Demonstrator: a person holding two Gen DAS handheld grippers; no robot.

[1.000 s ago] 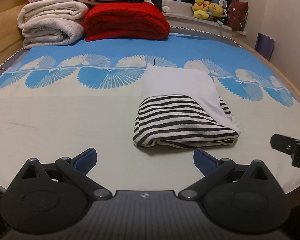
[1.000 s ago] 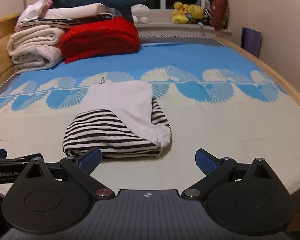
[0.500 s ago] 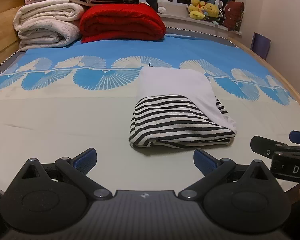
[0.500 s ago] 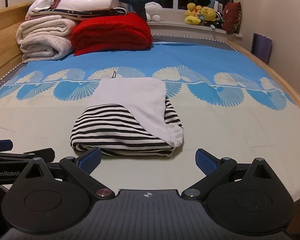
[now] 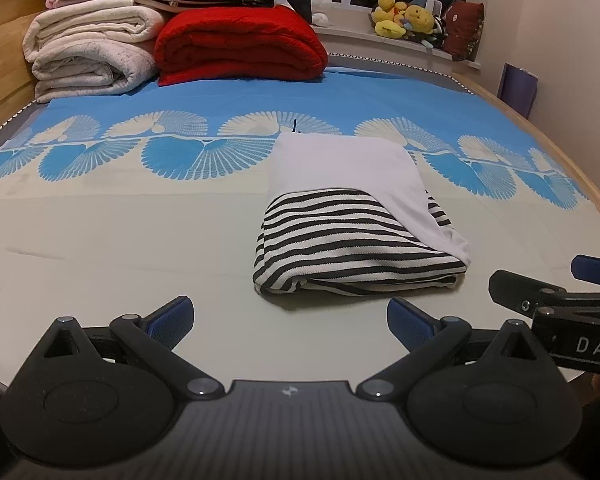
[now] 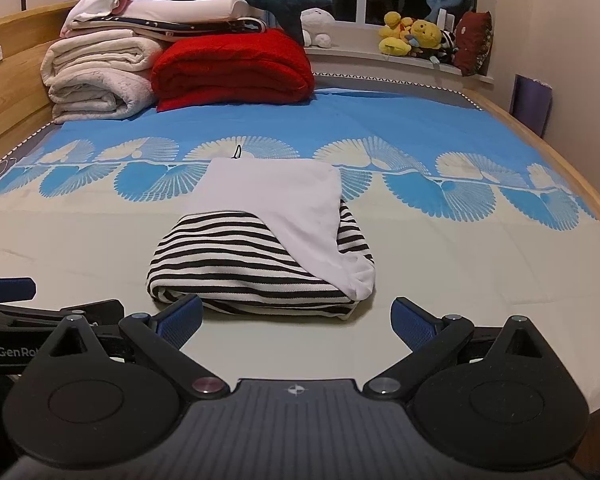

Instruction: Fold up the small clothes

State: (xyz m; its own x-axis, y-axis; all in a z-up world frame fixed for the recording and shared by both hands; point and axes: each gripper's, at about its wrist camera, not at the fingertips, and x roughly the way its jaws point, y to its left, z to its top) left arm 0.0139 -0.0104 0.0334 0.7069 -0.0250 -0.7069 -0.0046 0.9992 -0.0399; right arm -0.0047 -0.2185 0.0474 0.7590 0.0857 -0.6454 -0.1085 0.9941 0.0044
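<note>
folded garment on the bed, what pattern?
Black-and-white stripes with a plain white panel folded over the top: garment. Clearest in the right wrist view.

"DAS" shows on the right hand-held gripper [image 5: 580, 300]; "GenRo" on the left hand-held gripper [image 6: 16, 350].

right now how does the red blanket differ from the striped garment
The red blanket is one solid colour; the striped garment is black-and-white with a plain white part. The blanket looks thicker and sits at the far end by other bedding; the garment lies alone near both open grippers. Both are folded on the bed.
</note>
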